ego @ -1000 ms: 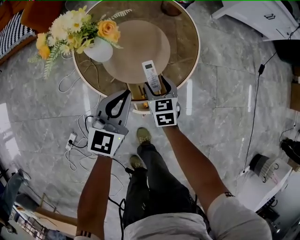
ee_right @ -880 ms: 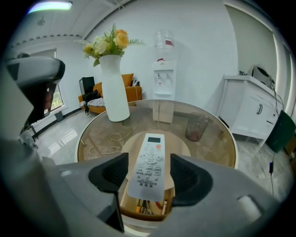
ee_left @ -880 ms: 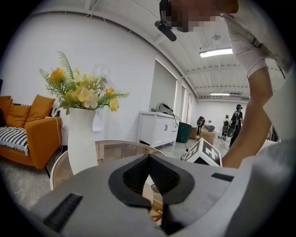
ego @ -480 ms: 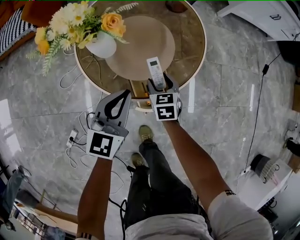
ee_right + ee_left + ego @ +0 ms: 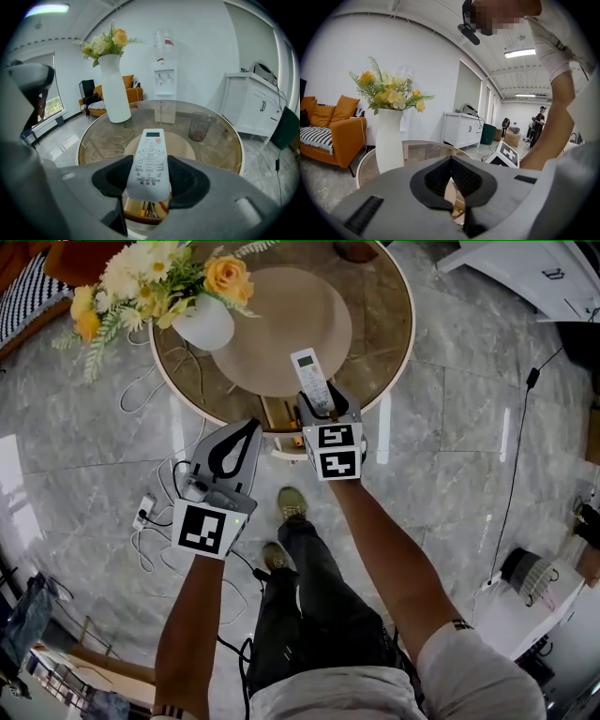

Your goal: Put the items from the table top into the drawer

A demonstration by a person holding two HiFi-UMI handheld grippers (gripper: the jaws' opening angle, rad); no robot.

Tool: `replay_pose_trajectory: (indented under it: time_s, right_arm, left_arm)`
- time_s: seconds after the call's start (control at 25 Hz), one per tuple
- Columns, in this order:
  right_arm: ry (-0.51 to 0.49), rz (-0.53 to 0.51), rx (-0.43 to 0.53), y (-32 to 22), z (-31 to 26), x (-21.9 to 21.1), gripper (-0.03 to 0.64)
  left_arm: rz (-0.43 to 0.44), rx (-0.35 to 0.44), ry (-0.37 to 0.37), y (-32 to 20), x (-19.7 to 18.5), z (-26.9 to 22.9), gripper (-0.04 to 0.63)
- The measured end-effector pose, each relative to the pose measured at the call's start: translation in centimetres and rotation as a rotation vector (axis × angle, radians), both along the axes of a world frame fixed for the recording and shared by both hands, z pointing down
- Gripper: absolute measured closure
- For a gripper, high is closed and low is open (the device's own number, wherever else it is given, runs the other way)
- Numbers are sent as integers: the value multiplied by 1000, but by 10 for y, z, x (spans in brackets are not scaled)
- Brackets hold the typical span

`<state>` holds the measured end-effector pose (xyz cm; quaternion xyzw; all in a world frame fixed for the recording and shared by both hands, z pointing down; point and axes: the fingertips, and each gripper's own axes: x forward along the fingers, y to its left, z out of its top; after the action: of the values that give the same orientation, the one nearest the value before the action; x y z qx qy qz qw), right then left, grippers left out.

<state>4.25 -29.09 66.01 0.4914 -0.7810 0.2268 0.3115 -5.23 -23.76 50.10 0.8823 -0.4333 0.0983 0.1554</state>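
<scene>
Pickup is in hand: right gripper (image 5: 150, 177) is closing its jaws onto the white remote (image 5: 151, 147) at the desk's (image 5: 375, 352) near edge (left gripper (image 5: 451, 164) waits closed, empty), so next comes lifting it into the open drawer (image 5: 140, 207).
</scene>
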Motion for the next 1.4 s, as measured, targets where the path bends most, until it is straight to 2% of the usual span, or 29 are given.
replay_pose_trajectory:
  time_s: [0.28,0.56,1.04,1.4]
  right_arm:
    - [-22,-25,48,3,-26,-2,390]
    - [-24,-37,87,30,-65,2,390]
    - [-52,1,138,115,-113,7,390]
    - [-48,7,150,193,-116,9,390]
  left_arm:
    - [7,14,0,3,8,-10,597]
    - [8,43,8,19,13,-32,597]
    - [32,76,6,80,20,-53,597]
    - [50,80,23,140,24,-50,597]
